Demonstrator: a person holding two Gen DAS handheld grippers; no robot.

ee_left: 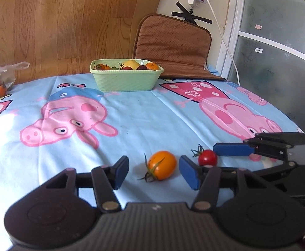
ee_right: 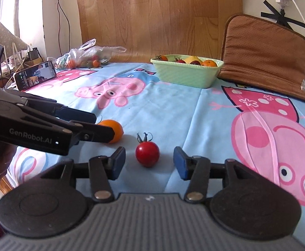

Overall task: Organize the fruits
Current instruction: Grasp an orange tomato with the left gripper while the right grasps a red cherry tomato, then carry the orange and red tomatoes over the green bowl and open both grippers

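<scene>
orange tomato, red tomato, perhaps phone

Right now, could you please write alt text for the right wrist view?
The open right gripper brackets a red cherry tomato on a cartoon-pig tablecloth. The left gripper flanks an orange tomato; a green basket of fruit sits behind.

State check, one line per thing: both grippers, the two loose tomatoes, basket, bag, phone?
left hand-held gripper: open, straddling the orange tomato
right hand-held gripper: open, straddling the red tomato
orange tomato: on the cloth, ungrasped
red tomato: on the cloth, stem up, ungrasped
green basket: upright, holds fruit
plastic bag: slumped, holds fruit
phone: propped, screen lit
</scene>
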